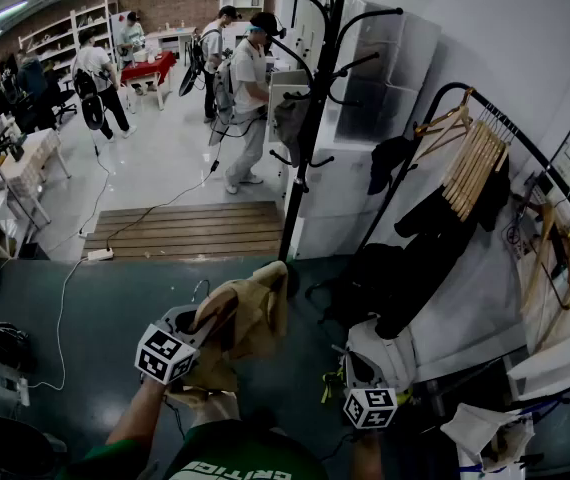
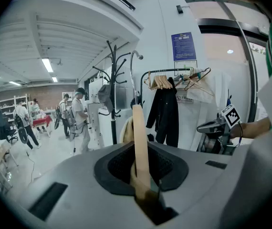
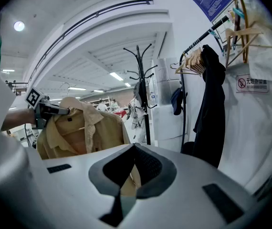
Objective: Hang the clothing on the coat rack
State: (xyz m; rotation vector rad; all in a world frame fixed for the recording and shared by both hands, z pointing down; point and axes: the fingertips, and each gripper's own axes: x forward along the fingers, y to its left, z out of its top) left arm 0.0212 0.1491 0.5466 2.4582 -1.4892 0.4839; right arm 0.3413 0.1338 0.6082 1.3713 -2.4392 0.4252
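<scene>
Hanger (image 2: 138, 123) between jaws of left gripper (image 2: 141, 151)

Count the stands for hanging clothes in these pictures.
2. A black coat rack stands at centre, beside the wooden platform; a garment rail carrying wooden hangers and dark clothes stands to its right. More may be hidden farther back.

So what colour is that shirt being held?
The collared shirt is light tan; right gripper view shows best.
</scene>
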